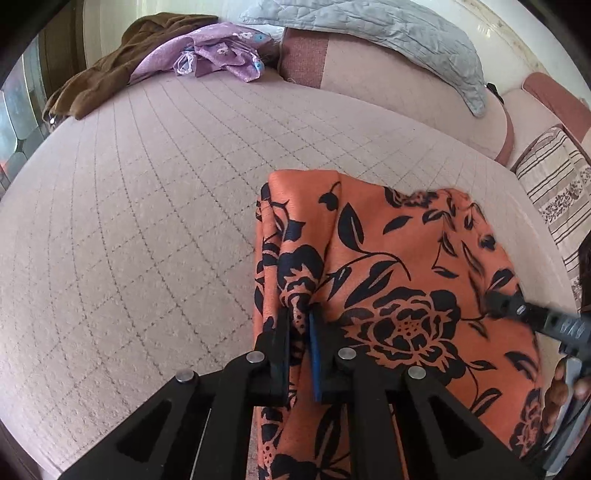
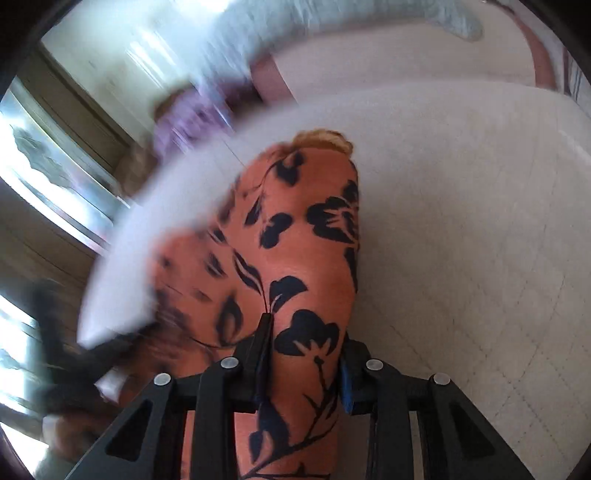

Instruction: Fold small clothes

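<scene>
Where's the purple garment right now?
Left wrist view, upper left: the purple garment lies crumpled at the bed's far edge, against the brown garment, beside the pink headboard cushion.

Home bedroom: quilted bed (image 1: pixel 147 221) (pillows (image 1: pixel 369 33) behind).

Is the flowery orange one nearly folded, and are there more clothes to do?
Not yet. The orange flowered cloth looks doubled over once on the bed. The left gripper pinches its edge and the right gripper straddles it. A purple garment and a brown one still wait, unfolded.
</scene>
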`<state>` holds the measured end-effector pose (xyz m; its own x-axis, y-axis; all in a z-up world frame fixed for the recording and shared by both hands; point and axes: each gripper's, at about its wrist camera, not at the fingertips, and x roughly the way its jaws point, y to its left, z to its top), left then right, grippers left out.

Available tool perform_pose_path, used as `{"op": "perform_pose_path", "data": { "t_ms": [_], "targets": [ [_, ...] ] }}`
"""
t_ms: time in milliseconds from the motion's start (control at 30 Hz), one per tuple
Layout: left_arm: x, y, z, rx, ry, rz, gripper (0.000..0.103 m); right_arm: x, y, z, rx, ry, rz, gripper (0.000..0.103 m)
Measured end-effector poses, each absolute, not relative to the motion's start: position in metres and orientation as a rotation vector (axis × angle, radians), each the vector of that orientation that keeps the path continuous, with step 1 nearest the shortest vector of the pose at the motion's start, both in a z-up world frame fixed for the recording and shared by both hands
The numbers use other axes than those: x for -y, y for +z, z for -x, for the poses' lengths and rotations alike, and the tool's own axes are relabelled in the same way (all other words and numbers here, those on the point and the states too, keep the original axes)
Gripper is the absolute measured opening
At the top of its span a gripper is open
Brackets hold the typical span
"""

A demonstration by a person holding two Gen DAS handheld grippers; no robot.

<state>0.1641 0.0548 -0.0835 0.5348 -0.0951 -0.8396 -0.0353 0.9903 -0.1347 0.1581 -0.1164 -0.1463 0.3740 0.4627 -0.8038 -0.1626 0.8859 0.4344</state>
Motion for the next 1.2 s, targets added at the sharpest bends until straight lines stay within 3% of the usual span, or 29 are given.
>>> {"op": "perform_pose_path", "data": {
  "t_ms": [67, 133, 333, 367, 400, 533, 567, 600, 667, 733, 767, 800, 1000, 1067, 1100, 1200],
  "targets": [
    [-0.054, -0.084, -0.164, -1.002, -0.041, 0.143, 0.012, 0.146, -0.158, -0.16, -1.131, 0.453, -0.576, 0.048],
    [-0.057, -0.083, -0.161, -0.997, -0.046, 0.153, 0.012, 0.163, -0.157, -0.157, -1.127, 0.503, -0.722, 0.075],
    [-0.061, -0.083, -0.158, -0.991, -0.04, 0.162, 0.012, 0.178, -0.166, -0.116, -1.168, 0.562, -0.84, 0.074],
    [-0.062, -0.083, -0.157, -0.993, -0.037, 0.164, 0.012, 0.164, -0.174, -0.111, -1.222, 0.587, -0.767, 0.064],
    [-0.063, -0.083, -0.158, -0.995, -0.035, 0.169, 0.012, 0.155, -0.172, -0.106, -1.218, 0.605, -0.697, 0.039],
    [-0.065, -0.053, -0.147, -0.97, -0.003, 0.201, 0.013, 0.123, -0.132, -0.092, -1.13, 0.532, -0.411, 0.037],
    [-0.065, -0.042, -0.139, -0.947, -0.009, 0.221, 0.018, 0.12, -0.132, -0.093, -1.132, 0.52, -0.38, 0.037],
    [-0.063, -0.027, -0.122, -0.898, -0.029, 0.241, 0.03, 0.119, -0.138, -0.092, -1.142, 0.502, -0.362, 0.037],
    [-0.059, -0.021, -0.097, -0.848, -0.039, 0.26, 0.046, 0.125, -0.149, -0.092, -1.154, 0.494, -0.404, 0.04],
    [-0.051, -0.054, -0.088, -0.975, -0.054, 0.252, 0.042, 0.135, -0.151, -0.093, -1.145, 0.501, -0.458, 0.052],
    [-0.049, -0.078, -0.089, -1.046, -0.062, 0.247, 0.032, 0.139, -0.152, -0.093, -1.148, 0.492, -0.476, 0.06],
    [-0.051, -0.083, -0.083, -0.992, -0.063, 0.271, 0.033, 0.141, -0.153, -0.095, -1.157, 0.486, -0.495, 0.069],
    [-0.045, -0.077, -0.09, -0.994, -0.052, 0.25, 0.031, 0.163, -0.138, -0.08, -1.104, 0.551, -0.63, 0.077],
    [-0.047, -0.077, -0.092, -0.998, -0.063, 0.273, 0.031, 0.161, -0.146, -0.075, -1.135, 0.579, -0.62, 0.069],
    [-0.048, -0.075, -0.092, -1.006, -0.063, 0.279, 0.032, 0.153, -0.151, -0.074, -1.17, 0.58, -0.539, 0.038],
    [-0.055, -0.05, -0.08, -0.978, -0.044, 0.299, 0.031, 0.145, -0.148, -0.067, -1.167, 0.545, -0.444, 0.037]
  ]
}}
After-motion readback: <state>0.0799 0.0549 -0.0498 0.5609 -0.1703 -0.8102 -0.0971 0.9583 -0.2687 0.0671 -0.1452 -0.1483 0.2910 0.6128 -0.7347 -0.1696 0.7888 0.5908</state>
